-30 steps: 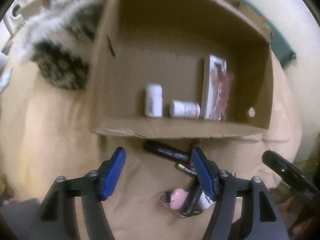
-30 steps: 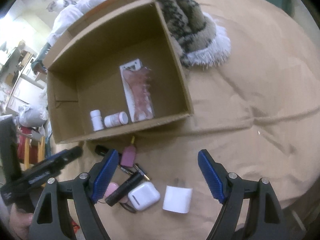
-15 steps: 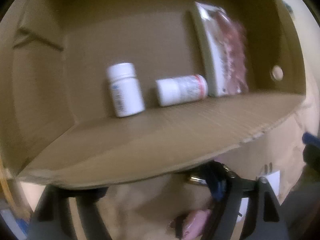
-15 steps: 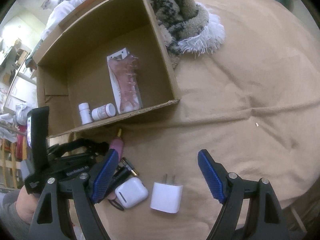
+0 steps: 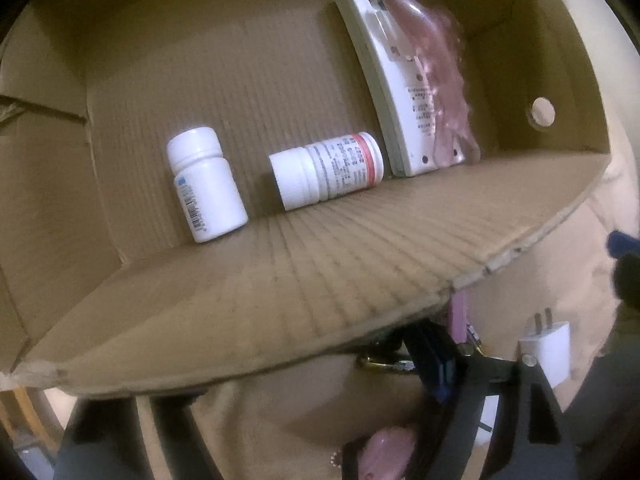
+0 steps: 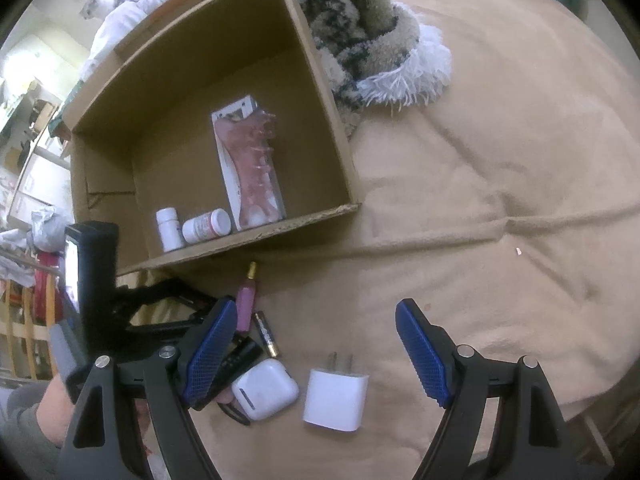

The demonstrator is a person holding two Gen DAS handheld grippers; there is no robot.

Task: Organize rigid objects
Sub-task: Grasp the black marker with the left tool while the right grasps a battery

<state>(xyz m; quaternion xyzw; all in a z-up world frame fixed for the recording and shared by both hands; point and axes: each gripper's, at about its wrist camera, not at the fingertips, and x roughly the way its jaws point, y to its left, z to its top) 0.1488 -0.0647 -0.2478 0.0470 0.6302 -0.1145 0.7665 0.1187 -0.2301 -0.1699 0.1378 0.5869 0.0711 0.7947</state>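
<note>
Two bottles (image 6: 194, 227) and a pink pack (image 6: 250, 168) are in the box (image 6: 120, 92), but the charger (image 6: 335, 399), case (image 6: 266, 394), battery (image 6: 265, 332) and pink tube (image 6: 246, 300) wait outside, with the left tool (image 6: 188, 312) just opened over them and the right tool (image 6: 316, 360) wide open, both empty.

Patterned fleece blanket (image 6: 360, 32) with white fringe at one o'clock, bunched on tan bedsheet (image 6: 500, 160); cluttered shelving (image 6: 24, 128) at nine o'clock.

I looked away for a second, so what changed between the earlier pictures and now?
The left tool came down beside the cardboard box, over the small things in front of it, its jaws just opening, nothing visibly gripped. The right tool stayed open over the white charger. Both pill bottles kept their places.
</note>
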